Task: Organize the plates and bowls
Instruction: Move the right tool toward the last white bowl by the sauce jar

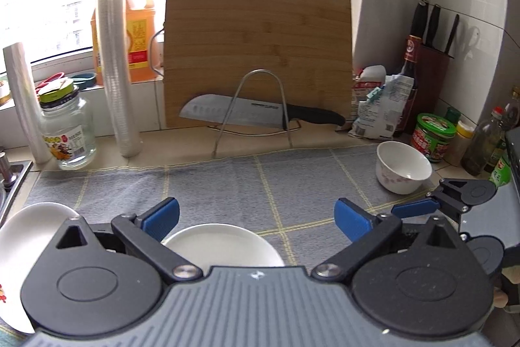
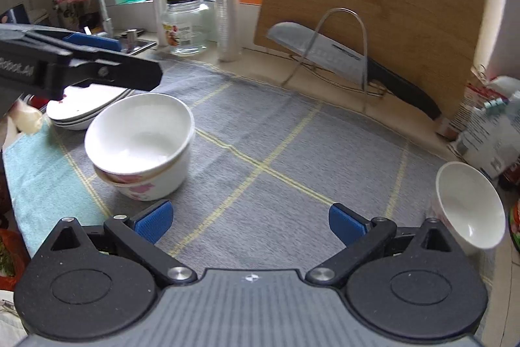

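Observation:
My left gripper is open and empty, hovering just above a white bowl. In the right wrist view that is a stack of two bowls, the lower one flower-patterned, with the left gripper seen above and behind it. A stack of white plates lies at the left, also in the right wrist view. A single flowered white bowl stands at the right of the grey mat, also in the right wrist view. My right gripper is open and empty over the mat, left of that bowl.
A bamboo cutting board leans at the back with a knife on a wire rack. A glass jar, plastic-wrap rolls, oil jug, sauce jars, bottles and a knife block line the counter. A sink lies left.

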Demonstrator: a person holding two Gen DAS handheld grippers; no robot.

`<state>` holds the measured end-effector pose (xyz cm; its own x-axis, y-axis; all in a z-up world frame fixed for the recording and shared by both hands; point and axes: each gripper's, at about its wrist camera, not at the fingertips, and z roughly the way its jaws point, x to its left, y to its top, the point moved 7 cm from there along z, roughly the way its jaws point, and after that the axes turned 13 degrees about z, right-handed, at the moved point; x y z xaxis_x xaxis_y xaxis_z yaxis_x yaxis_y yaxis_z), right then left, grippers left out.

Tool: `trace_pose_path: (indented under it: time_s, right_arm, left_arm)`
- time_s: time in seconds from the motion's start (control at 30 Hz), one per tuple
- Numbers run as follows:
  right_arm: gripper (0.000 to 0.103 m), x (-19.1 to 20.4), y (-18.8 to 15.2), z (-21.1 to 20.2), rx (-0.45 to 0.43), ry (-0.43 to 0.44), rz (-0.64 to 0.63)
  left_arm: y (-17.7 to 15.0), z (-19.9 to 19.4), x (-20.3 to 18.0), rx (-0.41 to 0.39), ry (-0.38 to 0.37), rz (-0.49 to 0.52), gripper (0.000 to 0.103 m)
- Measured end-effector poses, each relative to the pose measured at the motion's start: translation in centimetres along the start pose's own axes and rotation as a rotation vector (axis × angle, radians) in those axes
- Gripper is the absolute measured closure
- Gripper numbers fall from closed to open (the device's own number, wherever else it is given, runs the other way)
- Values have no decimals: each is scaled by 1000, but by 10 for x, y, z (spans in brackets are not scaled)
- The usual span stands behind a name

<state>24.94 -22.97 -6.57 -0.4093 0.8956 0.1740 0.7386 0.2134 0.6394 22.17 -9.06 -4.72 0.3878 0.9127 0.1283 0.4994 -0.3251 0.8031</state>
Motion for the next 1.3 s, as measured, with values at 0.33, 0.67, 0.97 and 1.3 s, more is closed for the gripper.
trace_pose_path:
  time_s: [0.33, 0.67, 0.97, 1.3]
  right_arm:
    - [0, -98, -14, -28, -14, -196, 156]
    - [0, -182, -29, -52, -36, -314, 292]
    - [0, -200, -21, -55, -44, -309, 276]
    - [0, -210, -10, -42, -29, -274, 250]
  left_arm:
    - [11, 41, -96, -13, -169, 108, 2]
    - [1, 101, -168, 33, -250, 192, 2]
    - [1, 150, -209, 81, -283, 257, 2]
    - [2, 179, -217, 87, -250, 266, 0]
